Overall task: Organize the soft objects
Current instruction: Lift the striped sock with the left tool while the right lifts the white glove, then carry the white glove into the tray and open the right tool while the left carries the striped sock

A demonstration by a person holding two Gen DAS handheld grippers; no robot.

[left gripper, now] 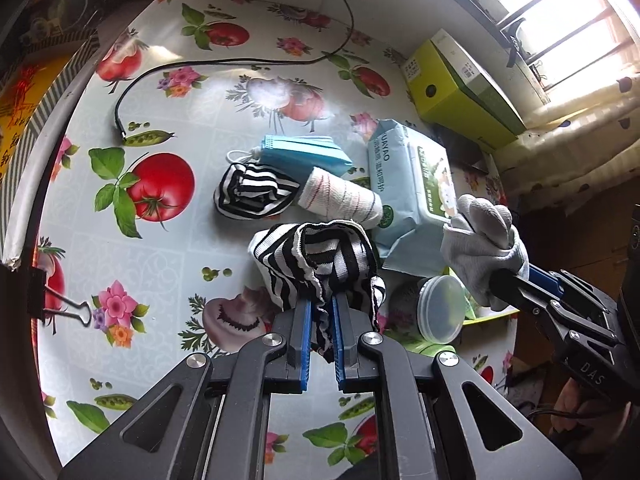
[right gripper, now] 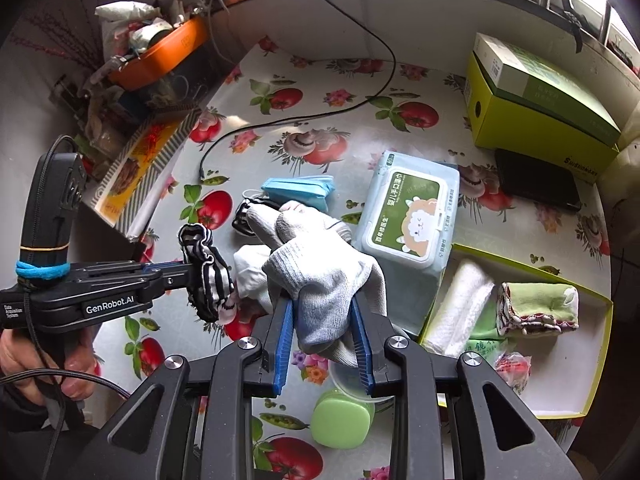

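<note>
A lived-in home, by the look of it a corner beside a window. The desk [right gripper: 360,140] wears a glossy plastic cloth printed with tomatoes, pea pods and pink flowers, held at 9 o'clock in the left wrist view by a black binder clip [left gripper: 60,308]. Barred window panes [left gripper: 560,20] let in daylight at 1 o'clock. At 10 o'clock in the right wrist view an orange plastic basin [right gripper: 160,56] sits heaped with household clutter. A pale blue pack of baby wipes [right gripper: 412,216] and a yellow-green cardboard box [right gripper: 536,120] lie near the middle and at 2 o'clock.
</note>
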